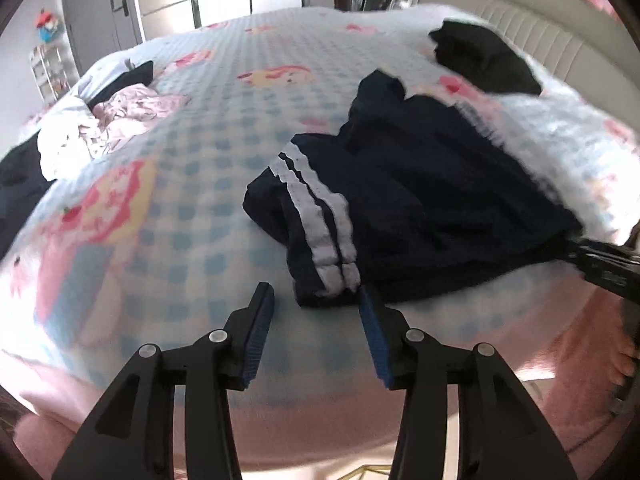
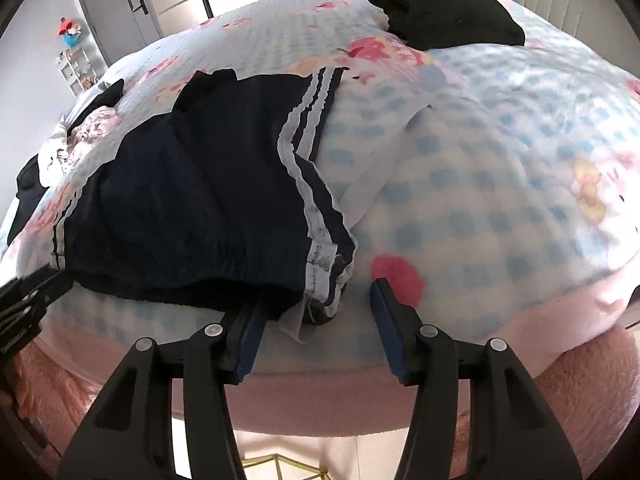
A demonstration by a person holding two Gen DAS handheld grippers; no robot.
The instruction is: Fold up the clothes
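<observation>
Blur smears both views, so I cannot read the fabric of the navy shorts (image 1: 420, 208) or make out the crumpled heap of clothes (image 1: 120, 120) at the far corner of the bed (image 1: 192, 216). The right hand-held gripper (image 1: 600, 268) is cut off at the edge of my left view. My left hand-held gripper (image 1: 316, 304) stands about half open and holds nothing; its right pad sits against the striped hem, its left pad over bare cover. My right hand-held gripper (image 2: 316, 300) is likewise parted; its left finger is tucked under the near edge of the shorts, and I cannot tell whether it grips. The shorts lie flat ahead of both, a black garment (image 2: 444, 8) farther back.
</observation>
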